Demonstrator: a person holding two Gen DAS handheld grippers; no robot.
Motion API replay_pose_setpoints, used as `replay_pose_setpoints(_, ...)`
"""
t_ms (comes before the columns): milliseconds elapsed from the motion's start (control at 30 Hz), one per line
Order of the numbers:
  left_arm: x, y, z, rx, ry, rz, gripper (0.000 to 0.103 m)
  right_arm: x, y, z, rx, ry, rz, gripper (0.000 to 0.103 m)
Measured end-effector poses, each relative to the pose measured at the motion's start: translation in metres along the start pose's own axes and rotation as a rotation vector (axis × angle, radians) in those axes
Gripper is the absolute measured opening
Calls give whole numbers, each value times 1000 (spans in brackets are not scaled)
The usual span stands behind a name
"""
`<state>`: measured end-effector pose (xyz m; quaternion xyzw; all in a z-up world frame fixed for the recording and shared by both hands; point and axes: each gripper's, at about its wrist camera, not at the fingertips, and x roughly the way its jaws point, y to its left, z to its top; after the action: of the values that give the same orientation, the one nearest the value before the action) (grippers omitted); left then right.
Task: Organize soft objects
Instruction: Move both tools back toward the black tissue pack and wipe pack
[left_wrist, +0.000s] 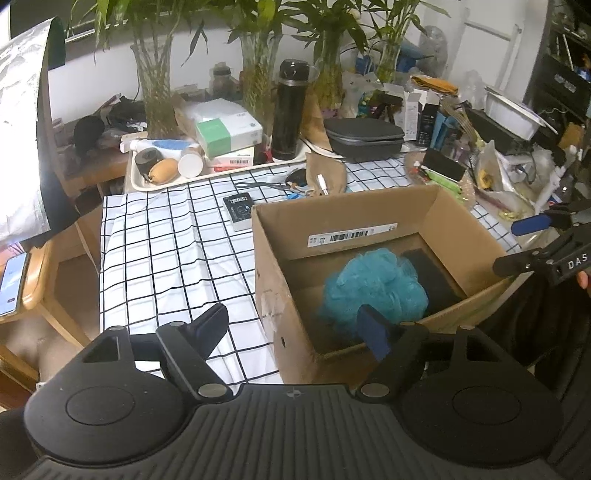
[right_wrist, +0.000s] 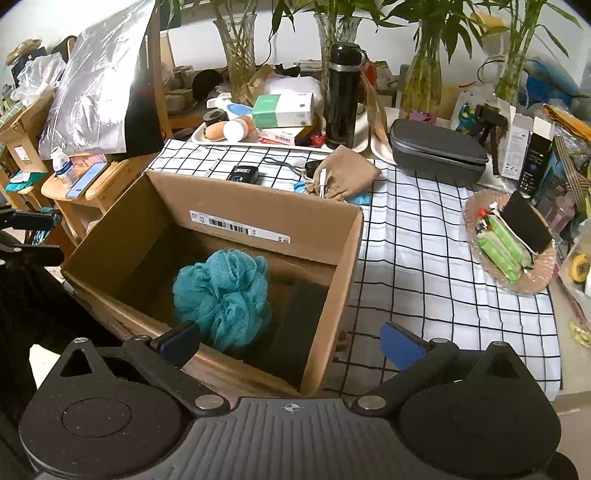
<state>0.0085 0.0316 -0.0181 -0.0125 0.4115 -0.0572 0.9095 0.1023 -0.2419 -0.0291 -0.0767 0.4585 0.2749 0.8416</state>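
A teal mesh bath pouf (left_wrist: 373, 288) (right_wrist: 223, 295) lies inside an open cardboard box (left_wrist: 280, 258) (right_wrist: 343, 266) on the checked tablecloth. A dark flat sponge (left_wrist: 428, 273) (right_wrist: 295, 325) lies beside the pouf on the box floor. My left gripper (left_wrist: 295, 328) hangs open over the box's near left corner, nothing between its fingers. My right gripper (right_wrist: 291, 341) stands wide open above the box's near right corner, also holding nothing. The right gripper's blue pad (left_wrist: 532, 223) shows at the right edge of the left wrist view.
A tan drawstring pouch (right_wrist: 343, 173) and a small black device (right_wrist: 243, 173) lie behind the box. A glass dish (right_wrist: 476, 236) with green packets and a black pad stands at the right. A tray (left_wrist: 147, 182), black flask (left_wrist: 291, 110), grey case (right_wrist: 436, 151) and plant vases crowd the back.
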Motion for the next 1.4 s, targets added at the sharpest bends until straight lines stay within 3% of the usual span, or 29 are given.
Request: replay_pose_setpoints(1400, 64, 31, 54, -84, -34, 30, 77, 58, -45, 51, 98, -85, 7, 103)
